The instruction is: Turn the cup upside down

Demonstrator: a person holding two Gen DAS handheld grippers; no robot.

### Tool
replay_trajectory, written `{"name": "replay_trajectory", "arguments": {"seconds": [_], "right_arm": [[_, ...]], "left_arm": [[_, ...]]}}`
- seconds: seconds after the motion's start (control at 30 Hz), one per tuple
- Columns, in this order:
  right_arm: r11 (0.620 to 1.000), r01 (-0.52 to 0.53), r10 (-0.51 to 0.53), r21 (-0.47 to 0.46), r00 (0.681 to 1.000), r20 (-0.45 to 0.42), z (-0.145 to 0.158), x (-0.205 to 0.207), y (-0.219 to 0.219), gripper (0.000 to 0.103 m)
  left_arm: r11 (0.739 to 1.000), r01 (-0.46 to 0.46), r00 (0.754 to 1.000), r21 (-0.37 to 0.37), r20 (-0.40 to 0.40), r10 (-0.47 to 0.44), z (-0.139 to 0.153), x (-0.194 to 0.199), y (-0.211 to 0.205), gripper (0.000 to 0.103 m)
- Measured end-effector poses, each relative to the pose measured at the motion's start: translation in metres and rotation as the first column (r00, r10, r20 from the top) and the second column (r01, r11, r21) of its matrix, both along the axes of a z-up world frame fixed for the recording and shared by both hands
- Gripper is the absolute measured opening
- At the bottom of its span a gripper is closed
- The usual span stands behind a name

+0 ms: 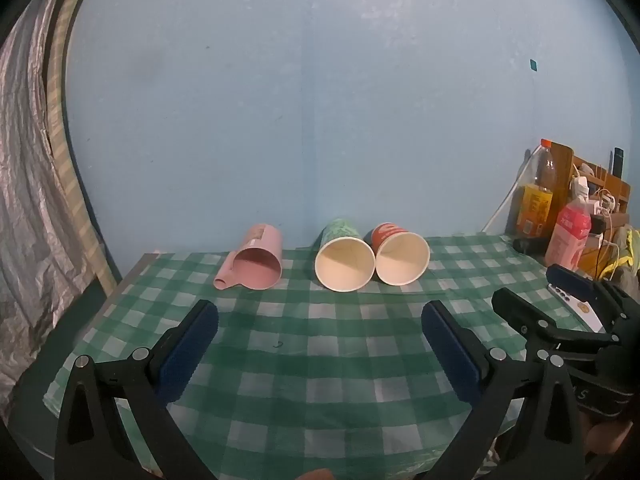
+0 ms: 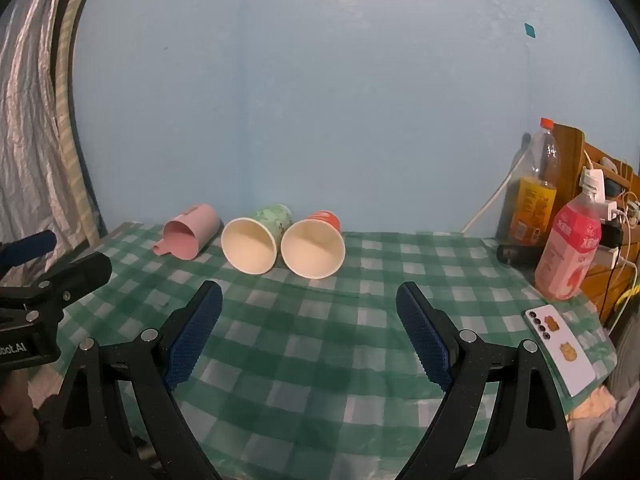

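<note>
Both the left gripper (image 1: 320, 316) and right gripper (image 2: 310, 300) gape empty, low in frame; pink mug (image 1: 254, 266), green paper cup (image 1: 344, 258) and red paper cup (image 1: 400, 258) lie sideways mid-frame.

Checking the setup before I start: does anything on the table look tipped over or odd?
All three cups lie on their sides, mouths toward the cameras: pink mug, green paper cup, red paper cup. Nothing looks spilled.

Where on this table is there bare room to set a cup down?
The checked cloth lies bare between the gripper fingers and the three tipped cups: pink cup, green cup, red cup. The right edge is crowded: phone, pink bottle, orange bottle.
</note>
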State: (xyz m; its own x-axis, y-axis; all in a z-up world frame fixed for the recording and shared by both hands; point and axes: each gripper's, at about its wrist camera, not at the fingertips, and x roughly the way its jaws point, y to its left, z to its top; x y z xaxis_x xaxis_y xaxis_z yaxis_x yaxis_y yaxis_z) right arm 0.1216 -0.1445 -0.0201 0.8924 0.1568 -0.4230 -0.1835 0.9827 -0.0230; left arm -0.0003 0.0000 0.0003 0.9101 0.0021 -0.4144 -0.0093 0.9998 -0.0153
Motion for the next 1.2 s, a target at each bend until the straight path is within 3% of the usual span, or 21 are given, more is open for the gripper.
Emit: {"name": "replay_trajectory", "arguments": {"seconds": [1.2], "right_arm": [[1.0, -0.006, 0.006, 0.008, 1.0, -0.015, -0.008, -0.0003, 0.0014, 0.088]], "left_arm": [[1.0, 0.016, 1.0, -0.008, 0.016, -0.015, 0.0012, 0.0019, -0.001, 0.103]]}}
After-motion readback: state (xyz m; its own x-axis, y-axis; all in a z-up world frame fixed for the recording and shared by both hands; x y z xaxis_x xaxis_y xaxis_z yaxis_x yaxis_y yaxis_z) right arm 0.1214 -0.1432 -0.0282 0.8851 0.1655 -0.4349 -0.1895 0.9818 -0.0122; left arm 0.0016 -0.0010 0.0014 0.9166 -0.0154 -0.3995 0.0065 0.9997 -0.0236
